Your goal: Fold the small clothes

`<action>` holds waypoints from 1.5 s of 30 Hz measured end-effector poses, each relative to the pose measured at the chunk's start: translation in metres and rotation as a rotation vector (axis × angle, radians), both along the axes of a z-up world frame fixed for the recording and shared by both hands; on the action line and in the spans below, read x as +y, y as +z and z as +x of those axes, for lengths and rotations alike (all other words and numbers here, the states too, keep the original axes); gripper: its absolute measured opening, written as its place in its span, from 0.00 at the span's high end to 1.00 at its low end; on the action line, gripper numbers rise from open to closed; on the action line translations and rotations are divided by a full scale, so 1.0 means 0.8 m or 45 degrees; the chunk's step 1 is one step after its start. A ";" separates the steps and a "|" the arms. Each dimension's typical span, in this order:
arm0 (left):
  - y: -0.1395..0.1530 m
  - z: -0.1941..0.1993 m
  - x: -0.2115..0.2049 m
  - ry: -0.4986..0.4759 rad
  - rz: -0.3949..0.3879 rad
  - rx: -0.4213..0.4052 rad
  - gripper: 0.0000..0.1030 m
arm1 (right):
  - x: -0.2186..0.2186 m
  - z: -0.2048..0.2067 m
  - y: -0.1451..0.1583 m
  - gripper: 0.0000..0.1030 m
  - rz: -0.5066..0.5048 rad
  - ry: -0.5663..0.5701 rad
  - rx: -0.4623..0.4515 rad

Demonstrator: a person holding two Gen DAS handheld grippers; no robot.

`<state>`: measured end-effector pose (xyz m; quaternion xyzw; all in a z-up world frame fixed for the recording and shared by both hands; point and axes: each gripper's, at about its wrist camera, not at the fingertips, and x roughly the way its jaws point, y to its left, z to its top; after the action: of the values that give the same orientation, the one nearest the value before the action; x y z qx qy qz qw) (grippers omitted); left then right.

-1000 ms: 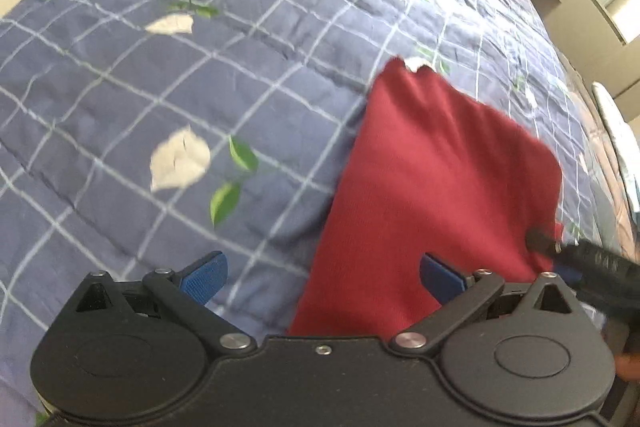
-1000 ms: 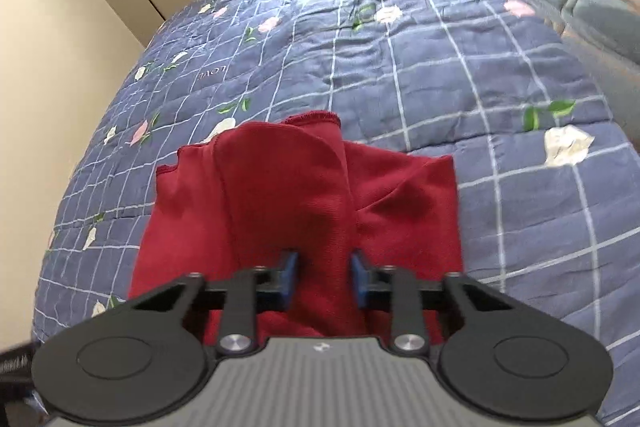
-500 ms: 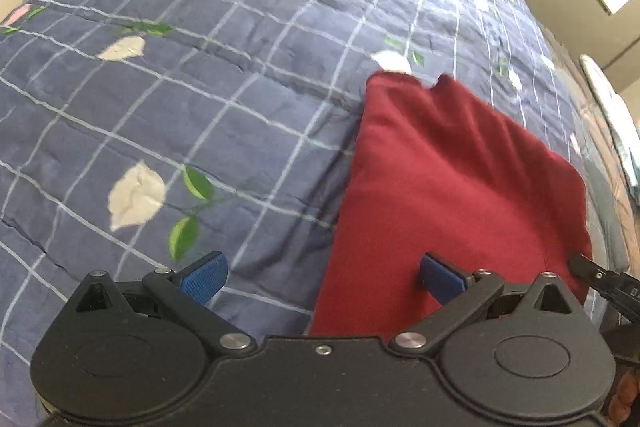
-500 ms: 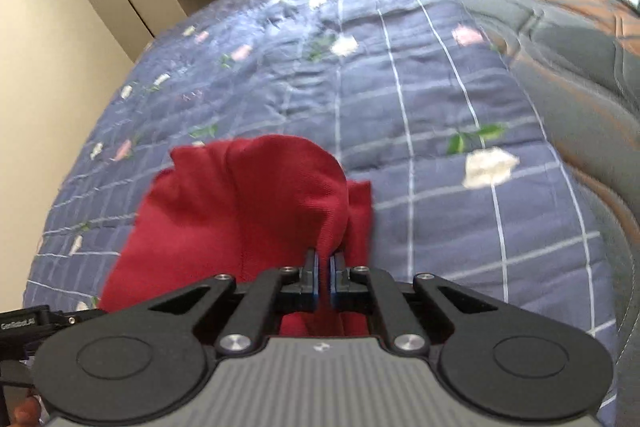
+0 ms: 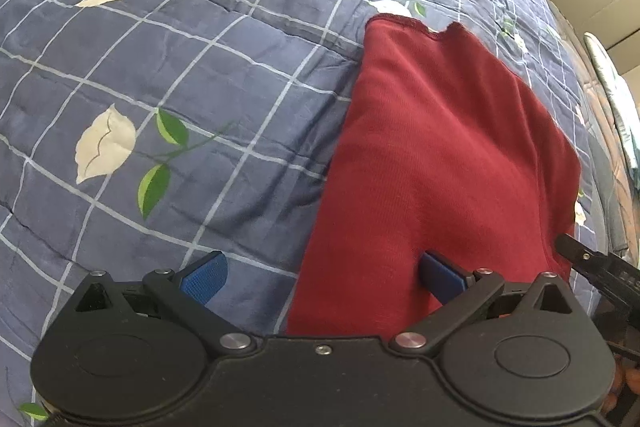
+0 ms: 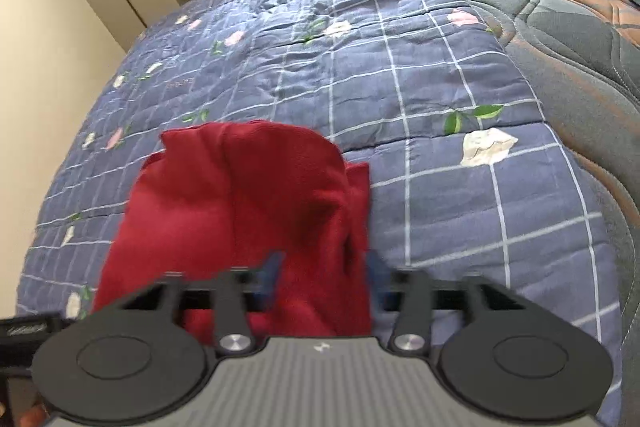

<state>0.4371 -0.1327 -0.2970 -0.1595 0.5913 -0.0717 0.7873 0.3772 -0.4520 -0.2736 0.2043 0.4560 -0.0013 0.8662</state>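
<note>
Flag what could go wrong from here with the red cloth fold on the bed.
1. The right gripper has just been opening, with a raised hump of the red knit garment between its pads; the hump may spring back and undo the fold.
2. The open left gripper straddles the garment's left edge; closing there could also pinch the blue checked floral quilt.

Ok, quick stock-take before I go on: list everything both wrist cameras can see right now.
red garment: one, dark red, partly folded on the quilt, its near edge between both grippers' fingers.
quilt: one, navy with white grid and flower print, covering the bed.
padded mattress cover: one, grey and rust, right of the quilt.
wall and cupboard: beige, behind the bed.
left gripper: black with blue pads, jaws wide open.
right gripper: black, blurred, jaws have just been opening, garment between them.
</note>
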 end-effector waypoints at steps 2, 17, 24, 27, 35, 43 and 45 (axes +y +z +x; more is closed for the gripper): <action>0.000 0.001 -0.003 -0.001 0.002 0.007 0.01 | 0.005 -0.010 0.005 0.24 0.016 0.036 -0.001; 0.006 0.005 -0.011 -0.015 0.046 0.008 0.01 | 0.021 -0.037 -0.029 0.01 -0.067 0.057 0.193; 0.006 0.003 -0.010 -0.006 0.042 0.010 0.01 | 0.019 -0.043 -0.032 0.00 -0.028 0.031 0.241; 0.005 0.002 -0.008 -0.005 0.037 0.014 0.01 | 0.015 -0.046 -0.033 0.00 -0.004 0.027 0.246; 0.016 0.003 0.007 0.010 0.013 -0.026 0.01 | 0.000 -0.056 -0.005 0.00 0.042 0.087 0.125; 0.020 0.041 0.004 -0.011 0.065 -0.088 0.01 | -0.016 -0.017 -0.002 0.00 0.076 -0.025 0.011; 0.015 0.051 -0.002 -0.032 0.053 -0.083 0.01 | -0.018 0.002 -0.011 0.00 0.108 -0.039 -0.002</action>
<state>0.4780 -0.1346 -0.2848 -0.1333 0.5686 -0.0745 0.8083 0.3785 -0.4666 -0.2824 0.2480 0.4517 0.0049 0.8570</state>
